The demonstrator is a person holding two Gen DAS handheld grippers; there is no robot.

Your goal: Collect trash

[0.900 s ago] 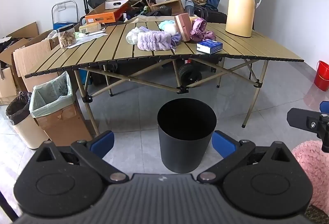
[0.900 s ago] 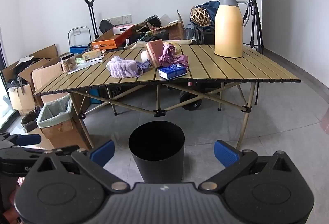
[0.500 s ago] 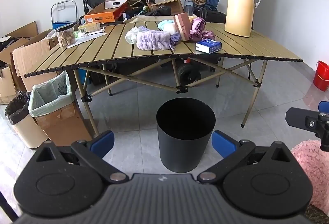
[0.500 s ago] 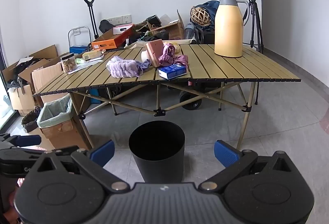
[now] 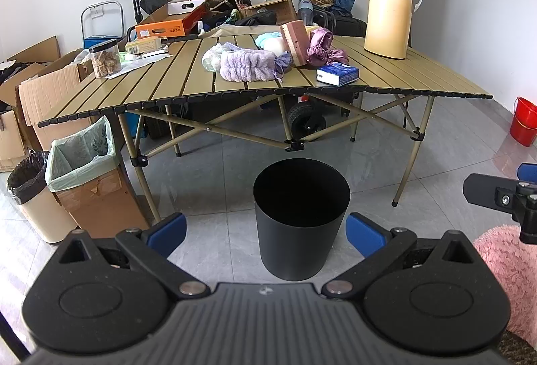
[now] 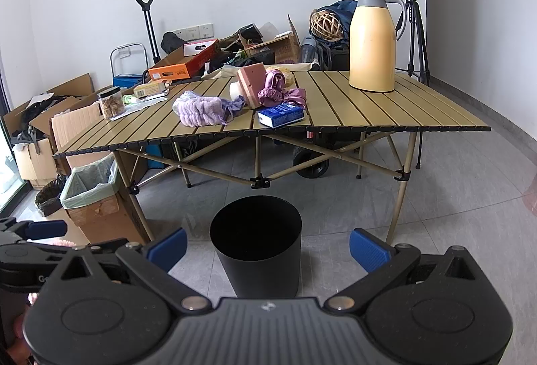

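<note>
Since 0.9 s ago both views have barely shifted, the desk edging slightly lower in frame: seemingly a pause before the first pick, nothing collected yet. Near, at the bottom of each frame, the left hand-held gripper (image 5: 265, 230) and right hand-held gripper (image 6: 267, 246) gape released, blue ribbed pads empty. Centre, a smooth black cylindrical bin (image 5: 301, 217) stands on glossy grey floor tiles. Beyond, the slatted tan desk (image 5: 436, 76) carries the trash cluster: fuzzy lilac cloth (image 5: 246, 68), crumpled purple fabric (image 5: 322, 51), blue tissue pack (image 5: 337, 73).

Black bin (image 5: 301, 217); yellow thermos (image 5: 388, 9); red bucket (image 5: 523, 121).
</note>
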